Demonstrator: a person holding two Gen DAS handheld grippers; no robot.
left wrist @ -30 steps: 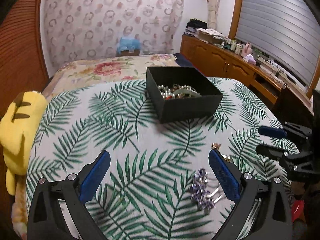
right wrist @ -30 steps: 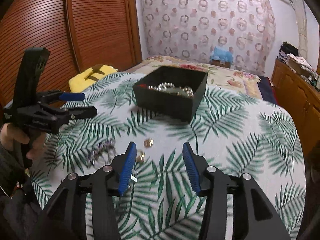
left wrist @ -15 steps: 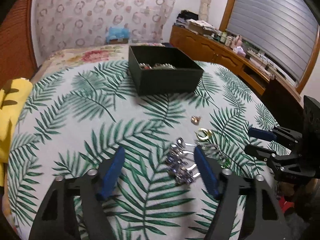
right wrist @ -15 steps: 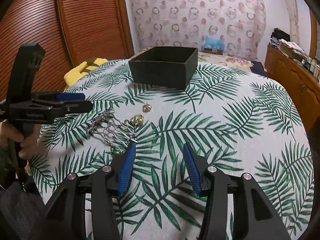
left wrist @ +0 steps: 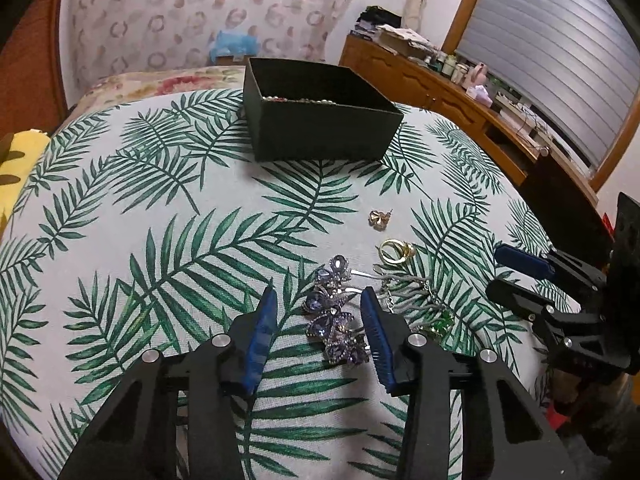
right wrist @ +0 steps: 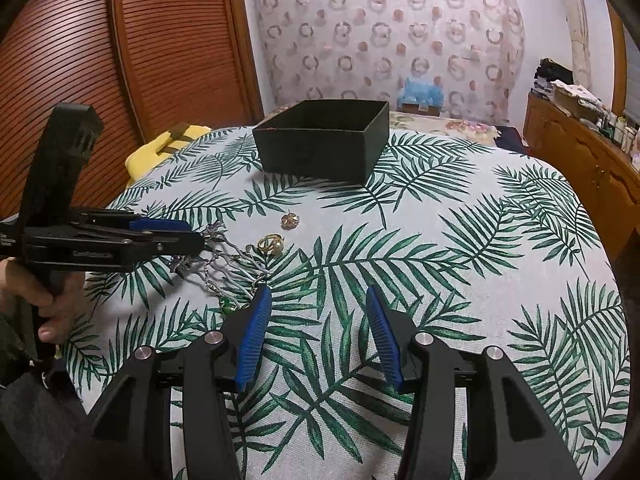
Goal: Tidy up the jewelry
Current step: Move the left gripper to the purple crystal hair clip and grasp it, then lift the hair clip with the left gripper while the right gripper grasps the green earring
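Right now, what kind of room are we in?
Likely a home bedroom: a floral bedspread behind the leaf-print table, a wooden dresser cluttered with bottles, a louvred wardrobe door.

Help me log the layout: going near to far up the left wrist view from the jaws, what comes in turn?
Purple hair comb → gold ring → gold earring → black box.
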